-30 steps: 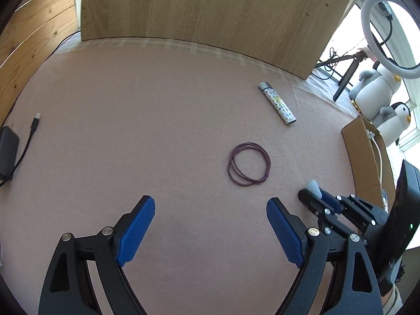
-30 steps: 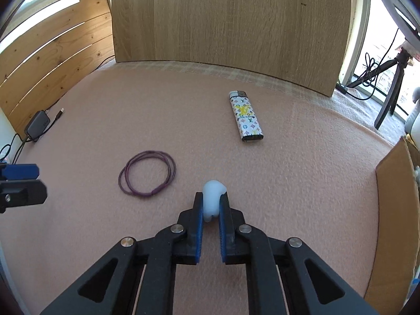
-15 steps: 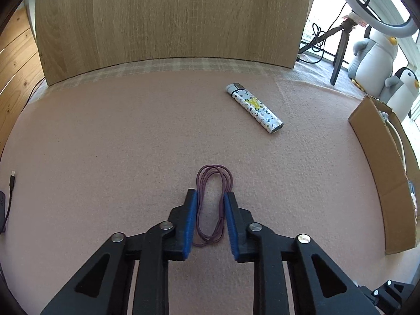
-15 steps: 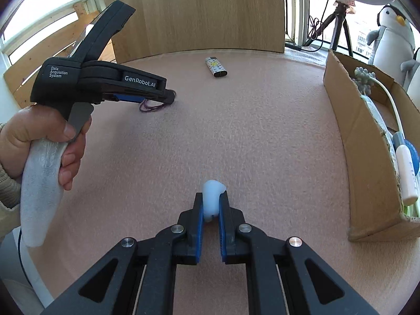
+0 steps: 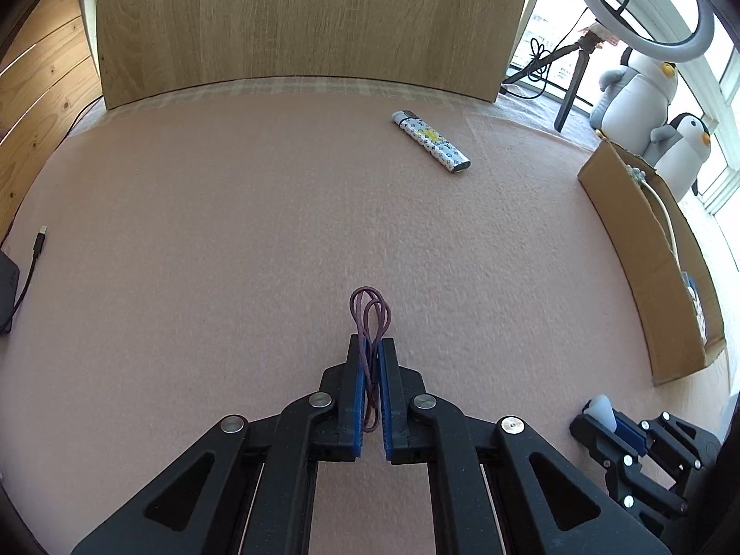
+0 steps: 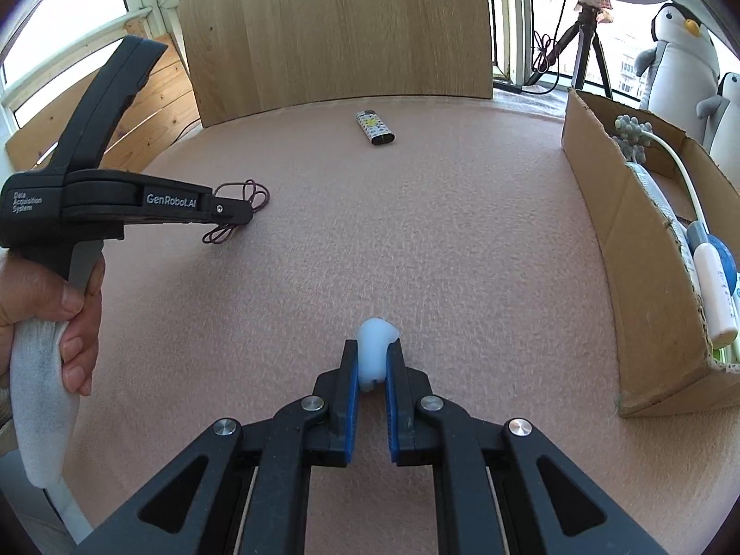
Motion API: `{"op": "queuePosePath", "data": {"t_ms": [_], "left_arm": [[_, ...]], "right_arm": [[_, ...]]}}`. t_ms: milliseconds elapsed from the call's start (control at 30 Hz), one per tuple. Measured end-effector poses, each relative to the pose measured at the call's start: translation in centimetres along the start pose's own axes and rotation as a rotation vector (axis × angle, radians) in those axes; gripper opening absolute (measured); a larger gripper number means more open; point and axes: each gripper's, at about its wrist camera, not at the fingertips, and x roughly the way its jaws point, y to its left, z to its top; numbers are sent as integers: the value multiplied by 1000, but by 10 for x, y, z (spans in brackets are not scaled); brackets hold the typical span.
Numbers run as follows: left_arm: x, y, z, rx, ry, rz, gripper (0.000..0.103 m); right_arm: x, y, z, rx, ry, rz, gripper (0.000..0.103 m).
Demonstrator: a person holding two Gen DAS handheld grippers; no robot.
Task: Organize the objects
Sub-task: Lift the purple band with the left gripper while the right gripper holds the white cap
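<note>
The pink mat [image 5: 231, 231] fills both views, with the box [image 6: 647, 277] off to the right of the right gripper's fingers, already holding a white tube, a cable and a few other bits. So part of the tidying looks done. Ahead of both sets of fingers, well apart from them, the lighter [image 5: 431, 142] lies alone on the mat, untouched. The left gripper [image 5: 371, 360] has its blue fingers clamped on the purple band [image 5: 370, 319], loops poking out past the tips. The right gripper [image 6: 372, 360] is pinched tight on a small white lump [image 6: 375, 347]. Left to do, by the look of it: both held pieces into the box, then the lighter.
</note>
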Motion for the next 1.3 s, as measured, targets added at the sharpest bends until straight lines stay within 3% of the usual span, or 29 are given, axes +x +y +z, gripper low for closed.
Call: {"op": "queuePosePath", "data": {"t_ms": [267, 800, 1300], "left_arm": [[-46, -6, -39, 7, -18, -10, 5], [-136, -4, -28, -17, -168, -38, 5], [-134, -4, -17, -11, -164, -22, 5]], "right_arm": [[-6, 7, 4, 1, -13, 0, 9], [-75, 39, 49, -59, -177, -9, 9], [-78, 45, 57, -65, -196, 6, 9]]}}
